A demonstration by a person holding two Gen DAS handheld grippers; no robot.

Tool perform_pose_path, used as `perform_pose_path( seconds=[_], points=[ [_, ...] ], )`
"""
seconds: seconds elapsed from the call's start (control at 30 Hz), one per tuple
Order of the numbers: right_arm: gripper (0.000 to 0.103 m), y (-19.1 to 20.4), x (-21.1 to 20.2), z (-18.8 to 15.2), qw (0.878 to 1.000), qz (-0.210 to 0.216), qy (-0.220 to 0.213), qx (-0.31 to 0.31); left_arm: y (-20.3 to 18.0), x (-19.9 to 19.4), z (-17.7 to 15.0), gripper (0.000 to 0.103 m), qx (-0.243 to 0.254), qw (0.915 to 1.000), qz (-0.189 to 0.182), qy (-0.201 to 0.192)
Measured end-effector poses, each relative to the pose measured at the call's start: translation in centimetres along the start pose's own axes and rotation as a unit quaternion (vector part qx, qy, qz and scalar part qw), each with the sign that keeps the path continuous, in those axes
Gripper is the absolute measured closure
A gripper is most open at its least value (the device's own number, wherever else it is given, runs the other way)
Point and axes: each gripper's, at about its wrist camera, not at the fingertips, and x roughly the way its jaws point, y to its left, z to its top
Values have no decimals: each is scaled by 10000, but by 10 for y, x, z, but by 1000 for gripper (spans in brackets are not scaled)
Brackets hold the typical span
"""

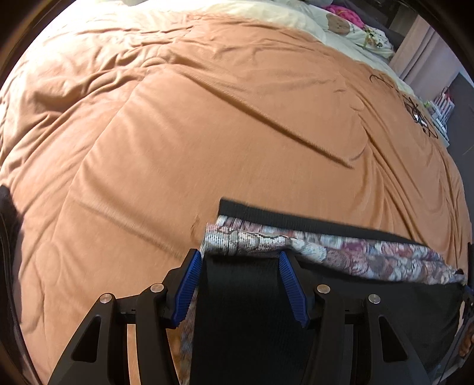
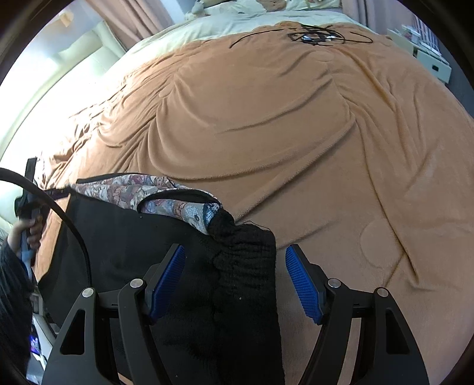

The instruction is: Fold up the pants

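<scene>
Black pants with a floral printed lining lie on an orange bedspread. In the left wrist view my left gripper is open, its blue-padded fingers standing either side of the black fabric at the lining edge. In the right wrist view the pants show the floral lining and a ribbed black cuff. My right gripper is open, with the cuff lying between its fingers.
The orange bedspread covers a wide bed with a cream sheet at the far end. A black cable tangle lies on the far bedspread. Pillows and a white shelf stand beyond the bed.
</scene>
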Motion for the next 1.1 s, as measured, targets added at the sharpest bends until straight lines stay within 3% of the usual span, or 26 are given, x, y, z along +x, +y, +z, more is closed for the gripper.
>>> perform_pose_path(
  seconds=[0.2, 0.23, 0.27, 0.33, 0.43, 0.63, 0.83, 0.93, 1.0, 1.07, 1.1],
  points=[
    [34, -3, 10, 6, 10000, -96, 14, 2, -9, 20, 12, 47, 220, 9997, 84, 25],
    [36, -3, 11, 6, 9999, -130, -4, -11, -10, 23, 12, 51, 254, 9996, 98, 24],
    [47, -3, 12, 6, 9999, -145, -16, -27, -10, 25, 12, 55, 283, 9995, 115, 15],
    [64, 0, 15, 6, 9999, -122, 6, -75, -10, 26, 11, 78, 347, 9993, 159, -38],
    [68, 7, 14, 5, 9990, -319, -97, -294, -5, 22, 12, 93, 290, 9994, 66, -181],
    [78, 17, 1, 4, 9979, -296, -428, -387, 5, 1, 20, 95, -14, 9980, 111, -628],
    [78, 14, 4, 4, 9973, -375, -549, -317, 4, 16, 27, 95, -95, 9987, 146, -485],
    [76, 9, 20, 7, 9979, -467, -394, -207, 8, 36, 27, 90, -244, 9994, 154, -179],
    [73, 6, 31, 8, 9984, -515, -231, -86, 8, 36, 26, 87, -265, 9993, 162, -203],
    [61, 5, 29, 6, 9984, -504, -262, 10, 7, 32, 26, 59, -260, 9991, 315, -109],
    [56, 5, 25, 5, 9981, -510, -333, 24, 8, 28, 24, 40, -309, 9988, 380, -86]
  ],
)
